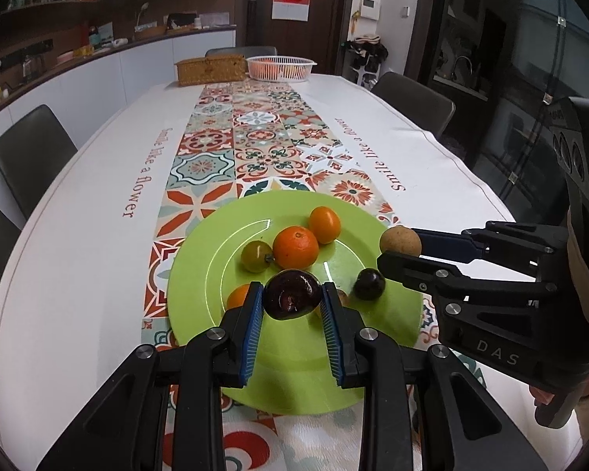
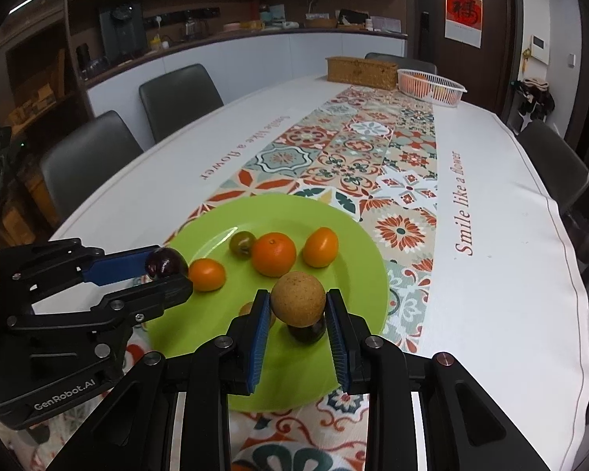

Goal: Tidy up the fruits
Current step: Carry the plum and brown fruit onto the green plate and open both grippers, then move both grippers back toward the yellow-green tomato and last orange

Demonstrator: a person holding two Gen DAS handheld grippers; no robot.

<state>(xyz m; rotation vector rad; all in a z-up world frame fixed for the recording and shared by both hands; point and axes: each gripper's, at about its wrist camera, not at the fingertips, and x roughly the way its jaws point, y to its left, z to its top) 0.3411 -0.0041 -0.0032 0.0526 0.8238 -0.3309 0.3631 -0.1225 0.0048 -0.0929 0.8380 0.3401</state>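
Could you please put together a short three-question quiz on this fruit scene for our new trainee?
1. What does the left tongs hold?
2. True or false: the right tongs is empty.
3. Where does the white plastic basket stand: A) on the green plate, B) at the table's far end beside the woven box, C) on a chair?

Key
1. A dark purple plum, pinched between the blue pads above the plate.
2. False: it is shut on a round tan fruit.
3. B. The plate holds the large orange, small orange fruits, a greenish fruit and another dark one.
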